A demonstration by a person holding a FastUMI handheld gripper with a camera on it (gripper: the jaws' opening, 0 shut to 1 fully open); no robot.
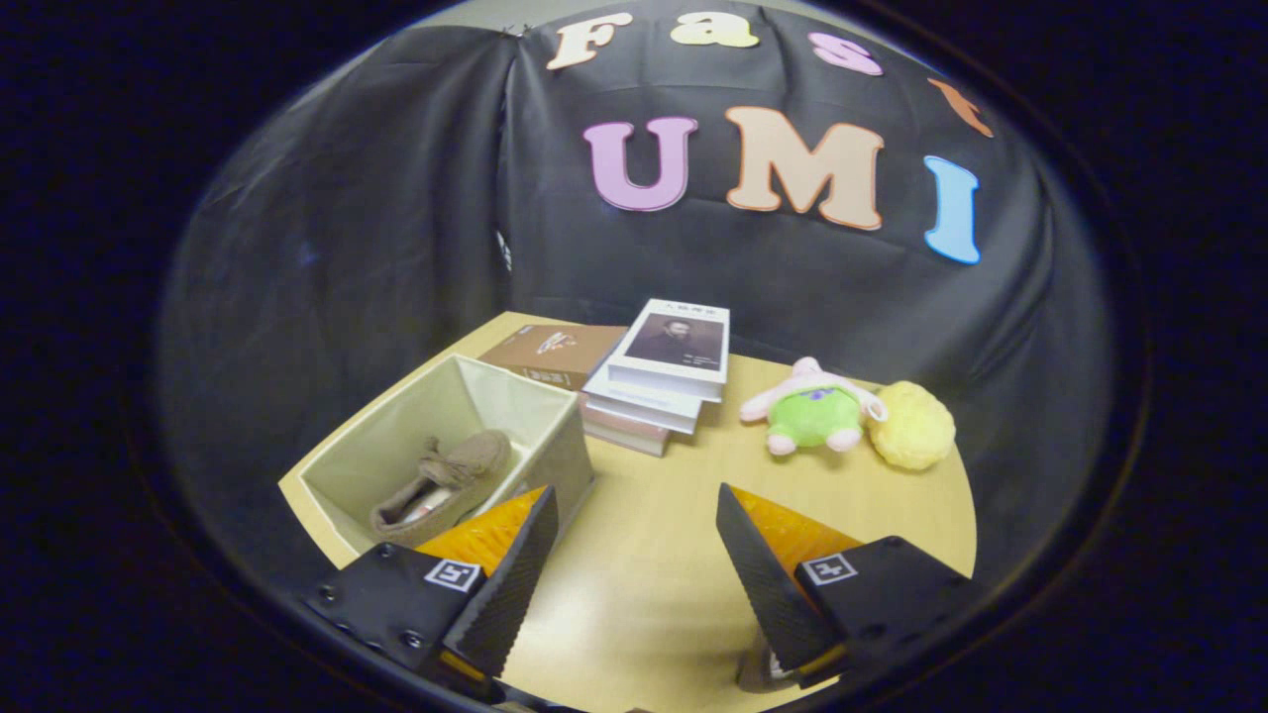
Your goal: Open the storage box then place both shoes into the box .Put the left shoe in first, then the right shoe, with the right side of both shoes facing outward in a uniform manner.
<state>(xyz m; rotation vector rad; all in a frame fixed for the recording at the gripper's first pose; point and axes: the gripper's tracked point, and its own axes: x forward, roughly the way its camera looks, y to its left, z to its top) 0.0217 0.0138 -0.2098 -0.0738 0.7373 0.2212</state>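
Observation:
An open beige fabric storage box (pixel 557 443) stands on the wooden table, just beyond my left finger. One brown moccasin shoe (pixel 443 483) lies inside it, resting against the near wall with its opening facing up. My gripper (pixel 636 535) hovers above the table to the right of the box, fingers (pixel 517 584) spread wide apart with only bare table between them. A small part of a greyish object (pixel 758 675) shows under the right finger; I cannot tell what it is.
A stack of books (pixel 659 381) and a brown box-like book (pixel 552 355) lie behind the storage box. A green and pink plush toy (pixel 814 411) and a yellow fluffy ball (pixel 913 426) sit at the back right. Black cloth walls surround the table (pixel 654 555).

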